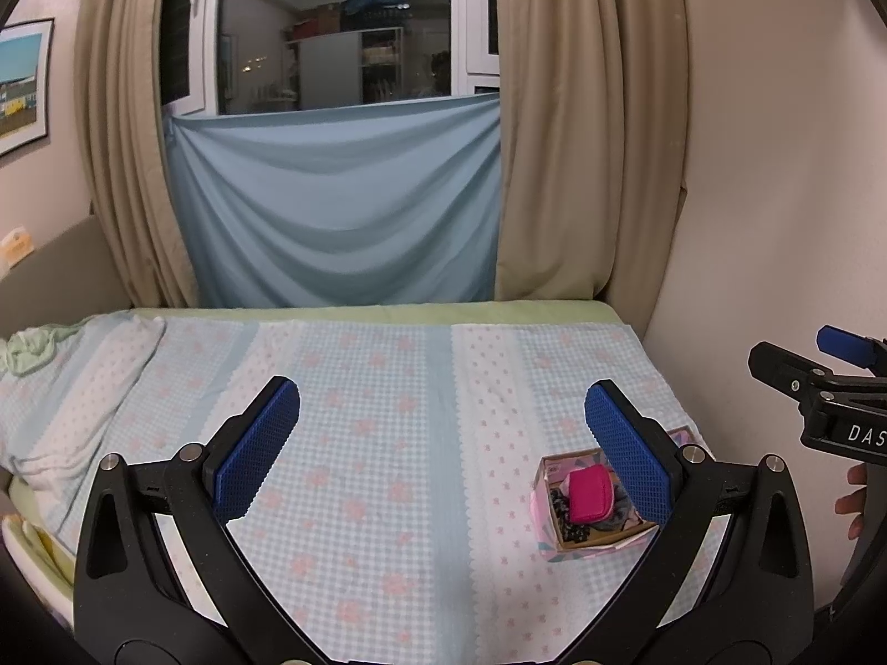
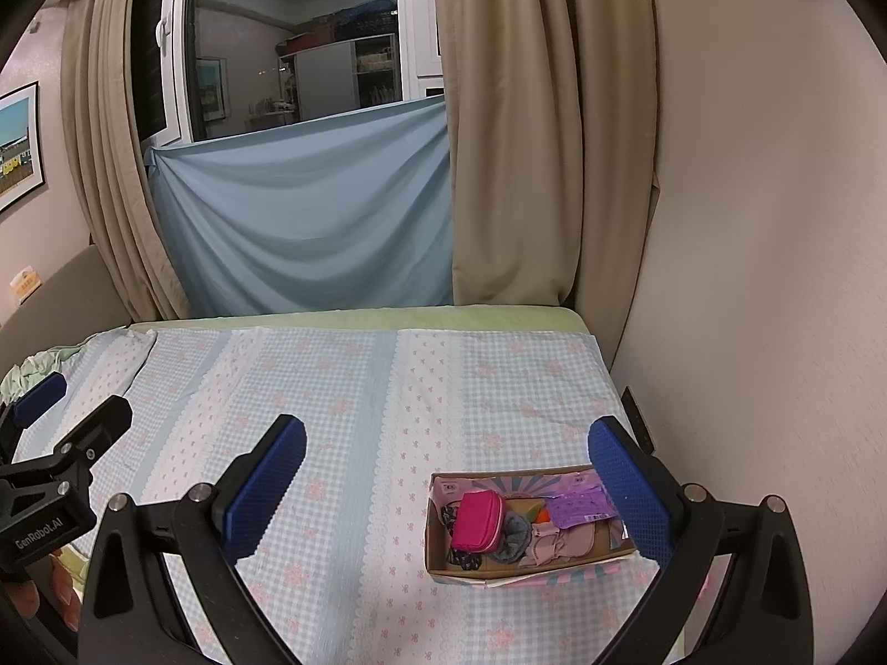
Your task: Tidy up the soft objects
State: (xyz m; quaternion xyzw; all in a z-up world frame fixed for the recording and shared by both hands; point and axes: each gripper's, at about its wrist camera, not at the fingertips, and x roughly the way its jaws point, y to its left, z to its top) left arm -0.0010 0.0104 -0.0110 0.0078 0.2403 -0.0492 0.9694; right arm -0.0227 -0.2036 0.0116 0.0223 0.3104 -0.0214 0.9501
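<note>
- Left wrist view: the left gripper [image 1: 442, 432] is held level above the bed [image 1: 388, 421], pointing toward the window, its blue pads [image 1: 258, 446] spread wide apart with nothing between them.
- The cardboard box [image 1: 590, 543] sits on the checked bedspread near the wall, just behind the right-hand pad; a pink pouch [image 1: 590, 495] rests on top of dark soft items inside it.
- At the far right edge the right gripper [image 1: 831, 388] shows from the side, with fingers of the holding hand [image 1: 851, 504] below it.
- Right wrist view: the right gripper [image 2: 446, 471] also hovers over the bed [image 2: 360, 388], tilted slightly down, pads [image 2: 266, 487] wide apart and empty.
- The box [image 2: 488, 568] lies between the pads, close to the right one; the pink pouch [image 2: 477, 521] stands at its left end beside grey and beige fabric pieces [image 2: 546, 546].
- The left gripper [image 2: 61, 404] enters at the left edge, its holder's fingers [image 2: 61, 587] visible beneath.
</note>
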